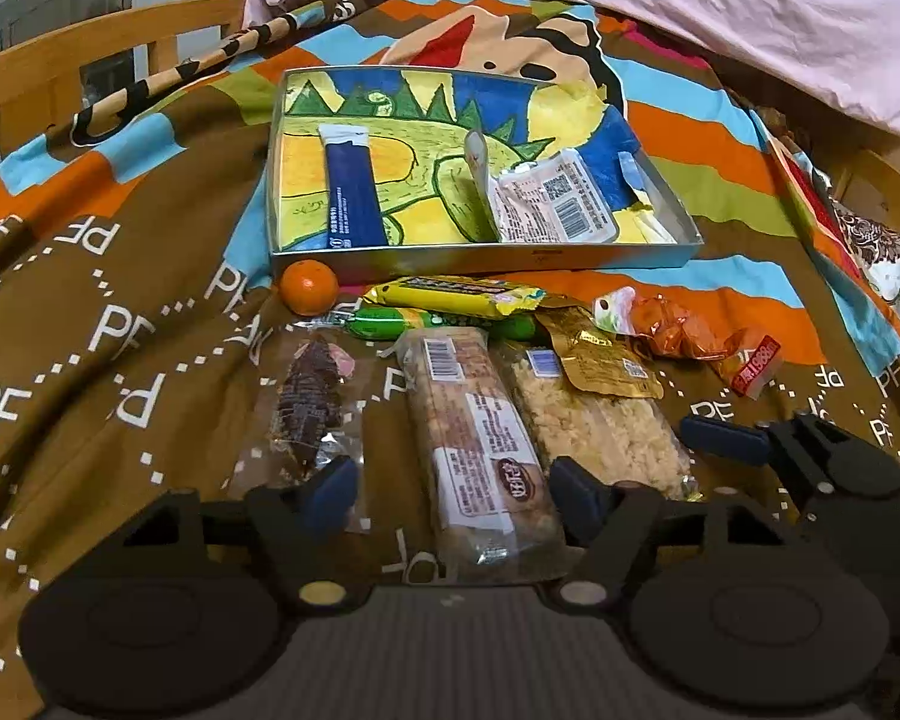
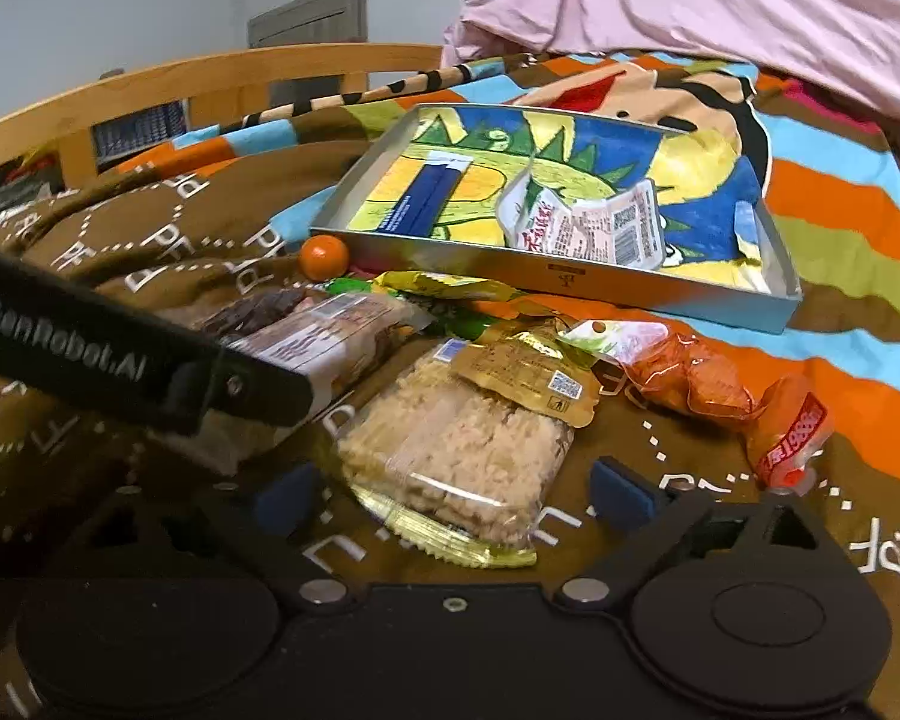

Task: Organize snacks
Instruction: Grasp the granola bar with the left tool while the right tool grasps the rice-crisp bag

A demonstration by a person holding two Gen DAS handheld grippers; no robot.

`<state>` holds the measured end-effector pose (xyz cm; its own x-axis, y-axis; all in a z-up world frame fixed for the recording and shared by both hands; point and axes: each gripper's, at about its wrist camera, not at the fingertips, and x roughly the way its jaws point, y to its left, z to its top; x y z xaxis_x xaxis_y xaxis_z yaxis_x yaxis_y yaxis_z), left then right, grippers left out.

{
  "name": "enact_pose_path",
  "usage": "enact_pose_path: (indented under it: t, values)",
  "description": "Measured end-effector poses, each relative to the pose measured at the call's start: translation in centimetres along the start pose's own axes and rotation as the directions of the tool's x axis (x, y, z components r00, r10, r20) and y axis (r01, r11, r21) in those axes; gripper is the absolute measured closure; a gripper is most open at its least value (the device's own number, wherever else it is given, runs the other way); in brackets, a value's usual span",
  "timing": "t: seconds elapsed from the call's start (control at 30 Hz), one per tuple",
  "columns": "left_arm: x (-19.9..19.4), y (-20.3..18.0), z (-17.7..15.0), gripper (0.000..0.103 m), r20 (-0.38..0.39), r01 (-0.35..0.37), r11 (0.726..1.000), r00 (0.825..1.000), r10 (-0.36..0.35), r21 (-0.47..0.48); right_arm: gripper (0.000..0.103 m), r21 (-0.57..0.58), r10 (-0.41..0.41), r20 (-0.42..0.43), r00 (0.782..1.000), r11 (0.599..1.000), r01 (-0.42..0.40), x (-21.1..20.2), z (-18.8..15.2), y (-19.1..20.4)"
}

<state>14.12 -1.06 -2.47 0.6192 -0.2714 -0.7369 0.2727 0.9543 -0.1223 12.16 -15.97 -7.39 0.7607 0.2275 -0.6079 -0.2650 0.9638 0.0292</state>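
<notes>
The brown cereal bar (image 1: 480,450) lies on the bedspread (image 1: 120,360) straight ahead of the left gripper (image 1: 453,489), its long axis running away from the tongs toward the tin tray (image 1: 486,261). Its near end sits between the spread blue pads (image 1: 330,489), which flank it without visibly pressing. Just to its right and parallel lies the puffed-rice bar (image 2: 456,450), framed by the right gripper (image 2: 456,495), whose jaws stand wider and well clear of the wrapper. Each hand is nearest its own bar; I'd guess lengthwise lifts into the tray.
</notes>
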Motion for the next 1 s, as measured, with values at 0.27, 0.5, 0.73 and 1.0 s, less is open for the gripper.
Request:
enact_pose_path:
  t: [0.27, 0.5, 0.73, 1.0]
  values:
    - [0.2, -0.4, -0.1, 0.057, -0.019, 0.025, 1.000, 1.000, -0.025, 0.011, 0.026, 0.008, 0.026, 0.008, 1.000, 1.000, -0.026, -0.6, -0.4, -0.1]
    - [-0.8, 0.7, -0.3, 0.059, -0.036, 0.042, 0.995, 0.998, -0.045, -0.085, 0.045, 0.008, -0.004, -0.023, 1.000, 1.000, 0.004, -2.0, -0.7, -1.1]
    - [-0.8, 1.1, 0.2, 0.057, -0.053, 0.033, 0.996, 0.998, -0.037, -0.077, 0.012, 0.006, 0.012, 0.014, 1.000, 1.000, -0.012, -2.4, -0.4, -0.4]
    - [1.6, 2.3, 1.9, 0.052, -0.122, 0.067, 0.994, 0.990, -0.077, -0.089, 0.008, 0.051, -0.066, -0.057, 0.996, 0.996, 0.069, 1.7, 1.4, 0.4]
